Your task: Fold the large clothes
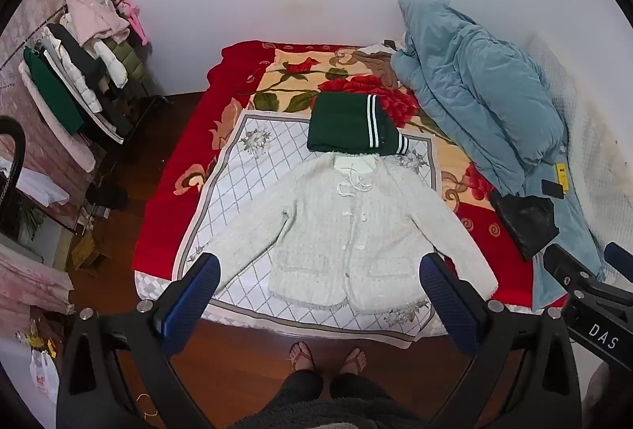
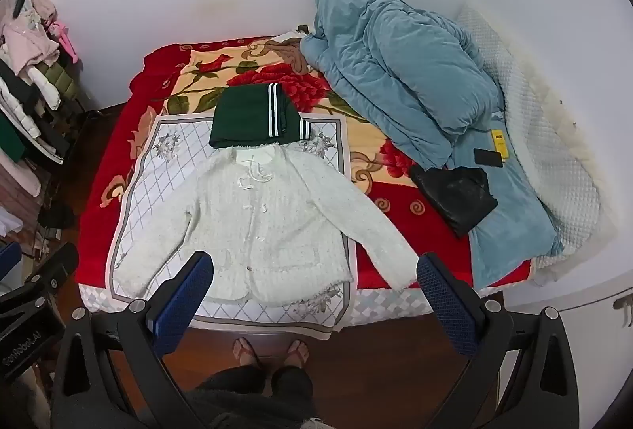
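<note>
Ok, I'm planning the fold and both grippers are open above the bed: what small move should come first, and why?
Probably lower the right gripper onto the right sleeve of the fluffy white button-front jacket. The jacket lies flat and face up with both sleeves spread, unfolded, and both the right and the left gripper hang open and empty above its hem, so folding a sleeve inward seems the natural start.

Home bedroom, seemingly: bed point(image 1: 178, 231), clothes rack point(image 1: 79, 85)

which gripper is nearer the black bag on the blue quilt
Right. The right gripper hangs over the white jacket's sleeve on the bag's side, with the black bag just beyond. The left gripper is over the jacket's other half, farther off.
</note>
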